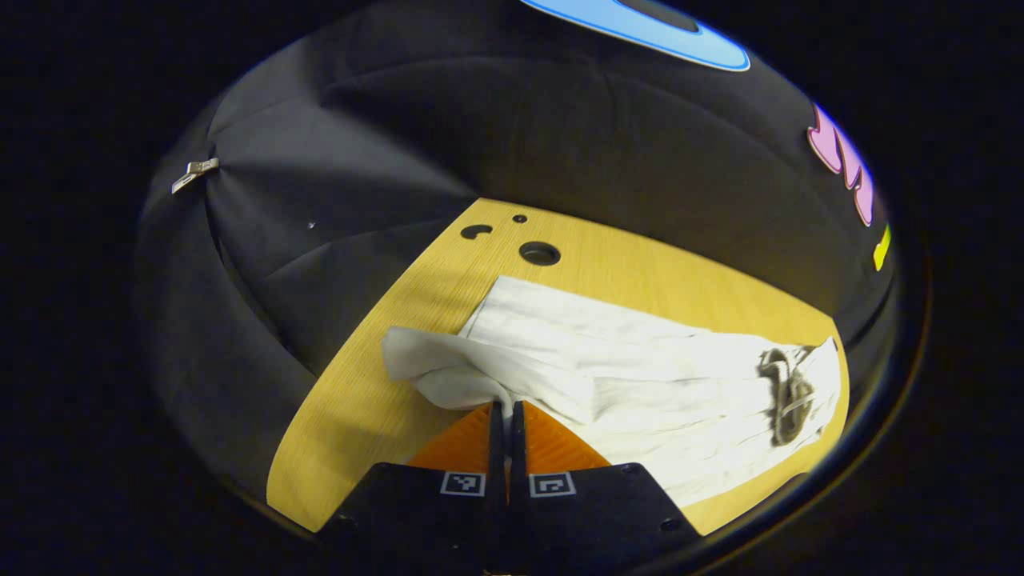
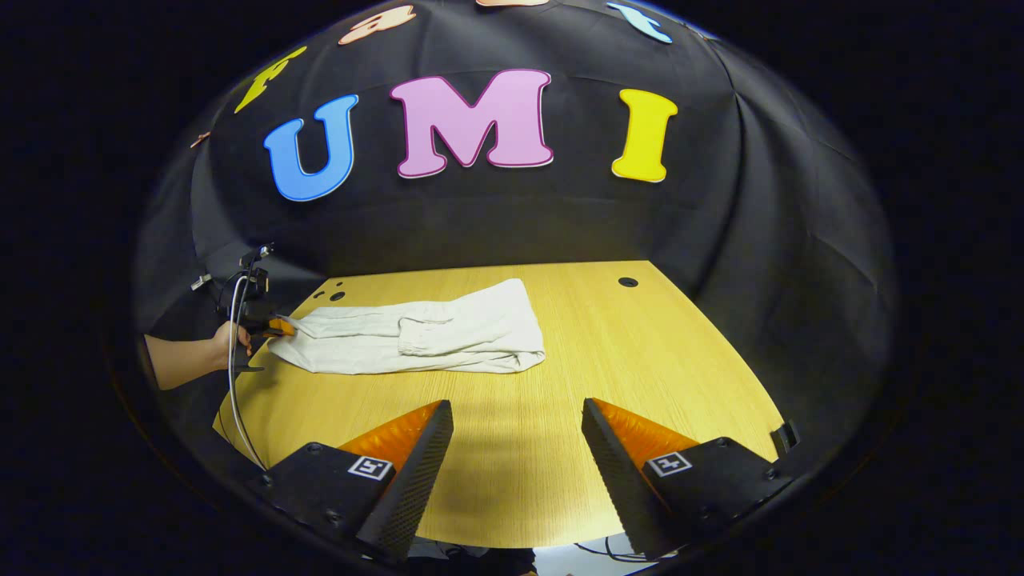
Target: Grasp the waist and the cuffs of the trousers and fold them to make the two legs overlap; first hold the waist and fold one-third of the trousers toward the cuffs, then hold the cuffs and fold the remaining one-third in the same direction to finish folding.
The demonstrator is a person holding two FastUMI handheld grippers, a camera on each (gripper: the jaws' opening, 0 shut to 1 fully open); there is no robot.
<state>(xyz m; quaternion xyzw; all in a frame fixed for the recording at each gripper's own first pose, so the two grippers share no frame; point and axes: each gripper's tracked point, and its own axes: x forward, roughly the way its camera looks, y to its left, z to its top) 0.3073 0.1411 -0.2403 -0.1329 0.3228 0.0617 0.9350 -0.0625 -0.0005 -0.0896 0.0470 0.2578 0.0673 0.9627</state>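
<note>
1. At far left of the right gripper view: left gripper [image 2: 280, 326], jaws pinched on the cuff end of the cream-white crumpled cotton trousers [image 2: 416, 336]; keep hold, lift low.
2. Mid-frame: trousers on the pale wooden table [image 2: 640, 360]; carry cuffs across, edges aligned.
3. Bottom: right gripper [image 2: 518, 432], jaws spread, empty; steady the fold.
</note>
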